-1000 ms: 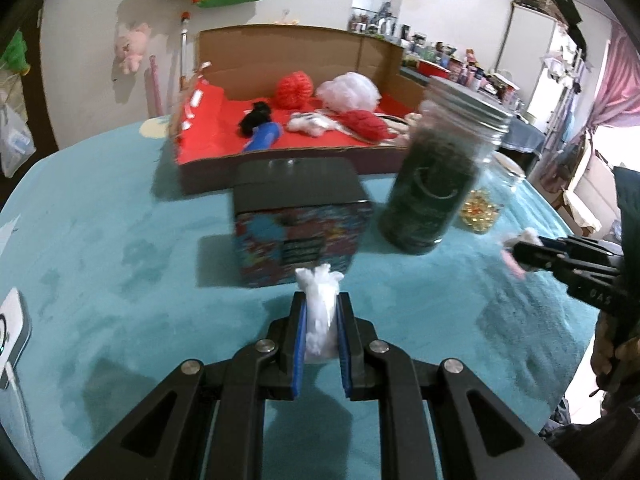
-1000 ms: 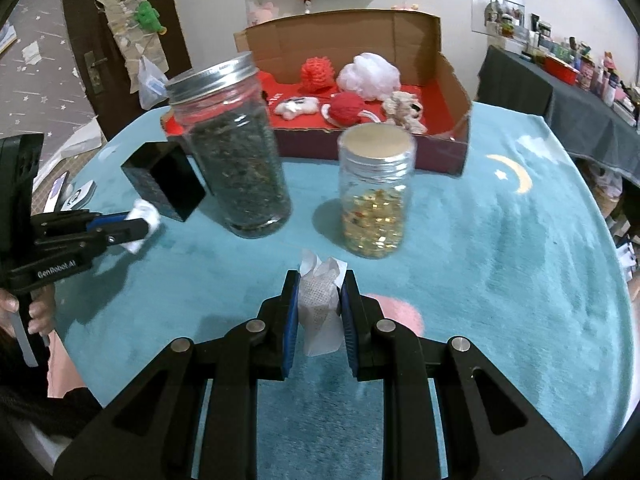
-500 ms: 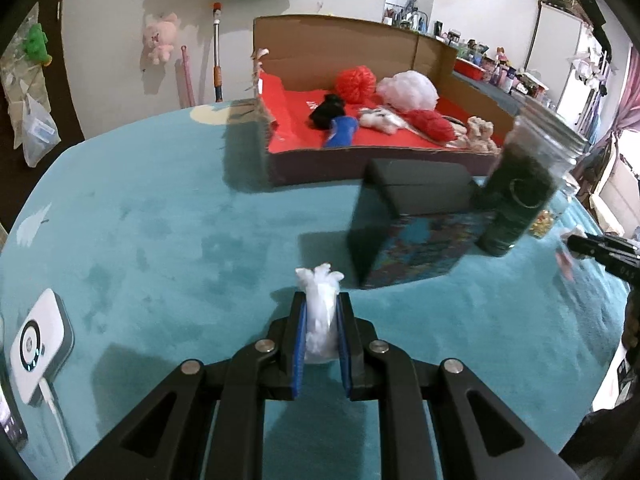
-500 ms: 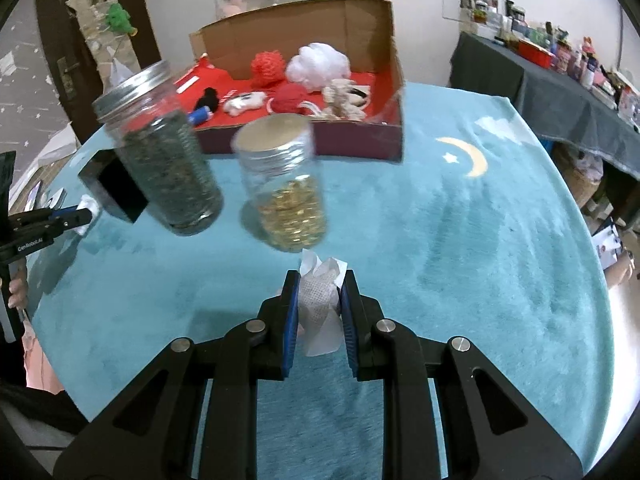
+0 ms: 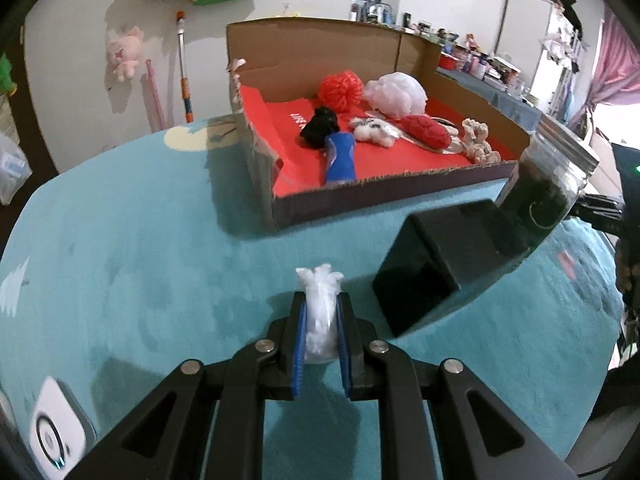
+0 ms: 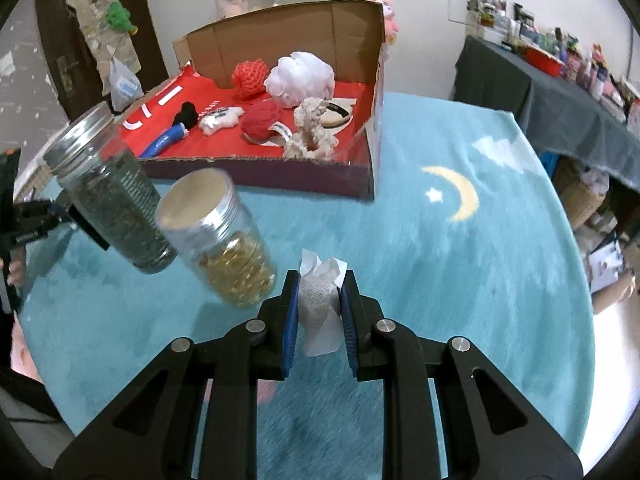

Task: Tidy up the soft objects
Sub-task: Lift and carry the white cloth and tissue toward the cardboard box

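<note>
My left gripper [image 5: 320, 300] is shut on a white fluffy wad [image 5: 320, 312], held over the teal tablecloth. My right gripper [image 6: 319, 284] is shut on a white mesh pouch [image 6: 321, 304]. Ahead of both stands a cardboard box [image 5: 312, 60] [image 6: 280, 28] with a red floor, holding several soft things: a red pouf [image 5: 340, 88] [image 6: 250, 74], a white pouf [image 5: 396, 90] [image 6: 302, 74], a black and blue toy [image 5: 334, 148] [image 6: 176, 128], a red ball [image 6: 260, 122] and a beige knotted toy [image 6: 314, 130].
A black box [image 5: 448, 256] and a dark-filled glass jar [image 5: 548, 196] [image 6: 112, 192] stand right of the left gripper. A jar of golden beads [image 6: 224, 240] sits close to the right gripper's left. A white device [image 5: 52, 440] lies at the table's near left edge.
Both grippers have slid sideways over the table, each keeping its grip. The jars and black box have shifted across the views and the cardboard box now appears larger and nearer.
</note>
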The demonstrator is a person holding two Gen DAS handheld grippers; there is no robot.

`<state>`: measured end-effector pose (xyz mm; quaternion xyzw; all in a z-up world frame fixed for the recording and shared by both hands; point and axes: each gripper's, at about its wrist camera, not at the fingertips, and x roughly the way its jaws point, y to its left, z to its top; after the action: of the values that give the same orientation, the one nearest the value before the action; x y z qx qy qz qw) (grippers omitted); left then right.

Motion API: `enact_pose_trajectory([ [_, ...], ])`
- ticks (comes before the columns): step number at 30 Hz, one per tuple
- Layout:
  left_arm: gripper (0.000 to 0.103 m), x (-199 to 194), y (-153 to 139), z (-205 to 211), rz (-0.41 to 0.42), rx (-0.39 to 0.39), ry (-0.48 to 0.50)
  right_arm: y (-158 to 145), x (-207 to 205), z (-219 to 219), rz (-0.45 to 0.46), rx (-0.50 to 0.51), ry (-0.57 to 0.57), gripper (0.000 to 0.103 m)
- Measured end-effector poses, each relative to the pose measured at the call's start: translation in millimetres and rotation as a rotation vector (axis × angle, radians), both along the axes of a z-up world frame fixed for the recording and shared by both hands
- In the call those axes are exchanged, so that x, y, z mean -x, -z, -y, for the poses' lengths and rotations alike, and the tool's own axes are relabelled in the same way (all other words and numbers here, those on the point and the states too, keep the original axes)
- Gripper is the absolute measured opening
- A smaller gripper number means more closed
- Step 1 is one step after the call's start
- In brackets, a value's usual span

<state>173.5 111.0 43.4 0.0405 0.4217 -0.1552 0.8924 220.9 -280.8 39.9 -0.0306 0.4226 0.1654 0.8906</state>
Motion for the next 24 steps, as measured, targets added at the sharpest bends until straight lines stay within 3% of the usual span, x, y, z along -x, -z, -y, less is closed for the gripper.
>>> enact_pose_trajectory([
  [24,0.014,-49,-52,26,0.037,0.027,0.172,-43,-53,-28,0.046,-0.02,-0.192,0.019],
])
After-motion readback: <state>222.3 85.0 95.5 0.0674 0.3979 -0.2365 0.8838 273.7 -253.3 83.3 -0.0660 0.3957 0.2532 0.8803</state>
